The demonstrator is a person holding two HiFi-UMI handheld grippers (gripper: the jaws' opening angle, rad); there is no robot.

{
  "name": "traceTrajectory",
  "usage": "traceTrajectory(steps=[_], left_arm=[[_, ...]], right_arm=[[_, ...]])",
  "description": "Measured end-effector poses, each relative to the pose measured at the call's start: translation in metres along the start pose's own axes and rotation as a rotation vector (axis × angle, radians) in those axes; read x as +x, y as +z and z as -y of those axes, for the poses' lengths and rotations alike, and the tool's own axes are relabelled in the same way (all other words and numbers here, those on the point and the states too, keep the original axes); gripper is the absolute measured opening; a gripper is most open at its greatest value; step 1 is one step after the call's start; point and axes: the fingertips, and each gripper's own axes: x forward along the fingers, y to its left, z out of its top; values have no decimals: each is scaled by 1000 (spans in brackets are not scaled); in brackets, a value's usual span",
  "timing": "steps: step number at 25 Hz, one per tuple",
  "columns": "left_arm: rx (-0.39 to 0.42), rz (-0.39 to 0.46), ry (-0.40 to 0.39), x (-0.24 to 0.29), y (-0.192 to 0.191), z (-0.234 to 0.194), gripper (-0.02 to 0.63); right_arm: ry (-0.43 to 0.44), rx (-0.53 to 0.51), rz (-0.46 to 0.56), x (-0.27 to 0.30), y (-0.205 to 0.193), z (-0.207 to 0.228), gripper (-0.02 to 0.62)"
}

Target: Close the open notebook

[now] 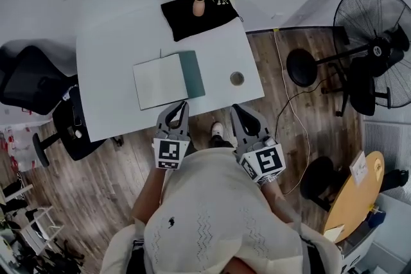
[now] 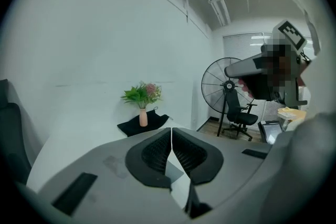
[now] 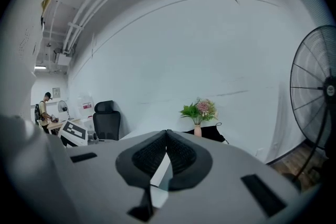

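The notebook lies open on the white table, its white page to the left and a teal cover to the right. My left gripper is shut and empty, its tip at the table's front edge just below the notebook. The right gripper is also shut and empty, off the front edge to the right. In the left gripper view the jaws meet with only a sliver of table behind them. The right gripper view shows its jaws closed the same way.
A vase of flowers stands on a black cloth at the table's back. A small round object lies at the table's right. A standing fan and office chairs flank the table; a round wooden table is at right.
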Motion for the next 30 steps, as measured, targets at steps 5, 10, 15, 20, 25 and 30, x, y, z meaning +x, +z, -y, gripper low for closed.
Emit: traceTrajectory(steps=[5, 10, 15, 20, 25, 30], left_arm=[[27, -60, -80, 16, -25, 6, 17], [96, -141, -134, 32, -60, 13, 17], [173, -198, -195, 44, -80, 16, 18], [216, -257, -251, 56, -100, 17, 23], [255, -308, -296, 65, -117, 16, 87], [360, -363, -329, 76, -135, 12, 98]], right_arm=[[-51, 14, -7, 2, -1, 2, 2], [-99, 23, -15, 0, -5, 3, 2], [-154, 39, -21, -4, -8, 6, 2], [-209, 60, -22, -10, -12, 11, 2], [-254, 80, -22, -15, -15, 13, 2], [-294, 91, -25, -18, -19, 13, 2]])
